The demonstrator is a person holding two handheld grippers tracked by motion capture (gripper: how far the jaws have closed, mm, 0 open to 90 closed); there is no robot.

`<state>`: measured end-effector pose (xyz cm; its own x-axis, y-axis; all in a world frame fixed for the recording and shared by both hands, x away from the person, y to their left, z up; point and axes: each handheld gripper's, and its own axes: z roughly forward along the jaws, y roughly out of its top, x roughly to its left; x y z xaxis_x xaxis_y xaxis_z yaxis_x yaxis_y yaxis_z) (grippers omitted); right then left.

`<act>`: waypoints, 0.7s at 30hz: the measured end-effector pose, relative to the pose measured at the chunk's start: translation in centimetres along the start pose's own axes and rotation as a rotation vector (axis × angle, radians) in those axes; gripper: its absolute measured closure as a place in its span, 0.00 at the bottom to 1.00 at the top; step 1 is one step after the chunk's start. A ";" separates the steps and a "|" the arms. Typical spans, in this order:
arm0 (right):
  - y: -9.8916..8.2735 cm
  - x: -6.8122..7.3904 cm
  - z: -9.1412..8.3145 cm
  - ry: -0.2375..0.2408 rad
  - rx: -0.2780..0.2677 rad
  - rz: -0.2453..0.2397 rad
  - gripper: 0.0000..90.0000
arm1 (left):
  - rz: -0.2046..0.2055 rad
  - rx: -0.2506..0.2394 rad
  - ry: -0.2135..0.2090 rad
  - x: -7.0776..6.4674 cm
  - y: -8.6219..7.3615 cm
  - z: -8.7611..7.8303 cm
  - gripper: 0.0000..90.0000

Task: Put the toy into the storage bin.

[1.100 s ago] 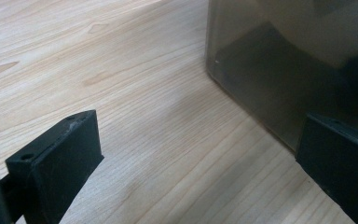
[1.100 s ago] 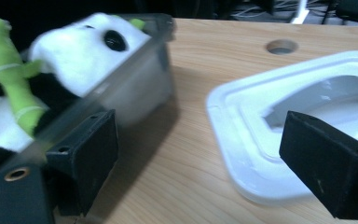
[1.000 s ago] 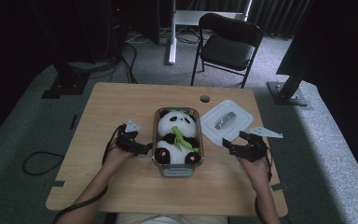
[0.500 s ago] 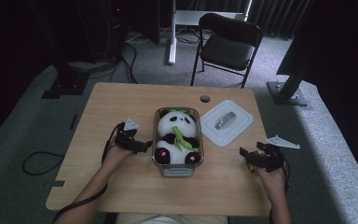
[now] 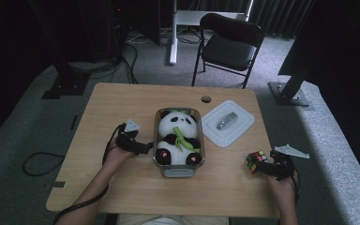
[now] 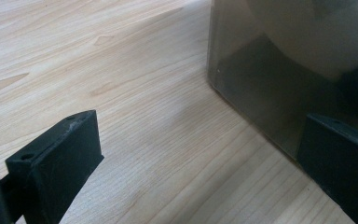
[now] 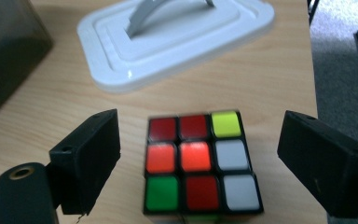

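The left gripper (image 5: 143, 148) is sitting with jaws apart right beside the clear container (image 5: 163, 165) where the plush panda (image 5: 177, 136) is lying. Further right, the white lid (image 5: 242, 123) is resting flat. The right gripper (image 5: 264, 167) is hovering, jaws spread wide, around the puzzle cube (image 7: 200, 162) near the table (image 5: 122, 103) edge, not touching.

Cube (image 7: 202, 161) top face, black grid: row at 12 o'clock dark red, dark red, yellow-green; middle row orange-red, orange-red, white; row at 6 o'clock green, red, white. Panda plush (image 5: 178, 137) black-and-white with pink paw pads, green bamboo sprig across its belly, in a clear smoky-grey container (image 5: 177, 170); lid (image 5: 228, 123) at its 2 o'clock white with grey handle. Table (image 5: 122, 101) light wood grain, both grippers' jaws matte black.
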<state>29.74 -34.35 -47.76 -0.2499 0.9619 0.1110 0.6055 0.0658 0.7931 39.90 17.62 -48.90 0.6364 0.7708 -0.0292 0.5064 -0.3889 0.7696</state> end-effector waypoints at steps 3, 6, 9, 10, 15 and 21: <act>-0.8 -0.3 0.2 -0.007 0.013 0.017 0.14 | 0.000 0.001 0.001 0.0 0.0 0.0 0.01; -1.3 -0.2 0.6 0.010 0.037 0.014 0.14 | 0.003 0.003 0.000 0.0 -0.1 0.0 0.01; -1.6 -0.2 0.8 0.025 0.044 0.016 0.14 | 0.002 0.001 -0.003 -0.1 -0.1 0.0 0.01; -1.7 -0.1 0.9 0.027 0.051 0.016 0.14 | 0.005 0.005 -0.004 -0.2 -0.1 0.0 0.01; -2.0 0.1 1.5 0.016 0.064 0.006 0.16 | -0.001 0.004 -0.005 -0.2 -0.1 0.1 0.01; -2.3 -0.1 1.6 0.030 0.077 0.009 0.20 | 0.002 0.002 -0.004 -0.2 0.0 0.0 0.01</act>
<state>29.62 -34.15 -50.55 -0.2658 0.9543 0.1368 0.6637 0.0782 0.7439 39.76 17.49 -48.93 0.6393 0.7683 -0.0303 0.5065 -0.3911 0.7685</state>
